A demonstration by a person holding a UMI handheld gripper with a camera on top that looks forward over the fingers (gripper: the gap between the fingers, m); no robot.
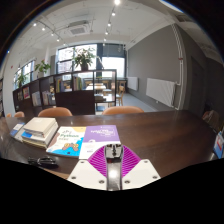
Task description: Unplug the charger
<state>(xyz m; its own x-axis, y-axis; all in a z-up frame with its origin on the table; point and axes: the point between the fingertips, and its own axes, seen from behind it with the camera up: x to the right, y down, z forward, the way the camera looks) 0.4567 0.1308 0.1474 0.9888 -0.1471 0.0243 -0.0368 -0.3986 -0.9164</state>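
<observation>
Gripper (113,163): two white fingers (86,172) met at the bottom of the view, their magenta pads (98,157) drawn close together.
Grip: clenched on a small dark charger (113,153) that sat upright between the pads, both pads pressing its sides.
Charger position: at the fingertips, over the near edge of the table (160,130); whether it was seated in a socket could not be told.
Just beyond: a purple book (101,133) lay flat on the table, directly ahead of the fingers.
Left of that: a blue-covered book (68,143), then a stack of books (40,129).
Near left: a dark object (43,161), too unclear to identify.
Farther: chairs (123,110) beyond the table, shelving with plants (83,60), windows (100,55) behind.
</observation>
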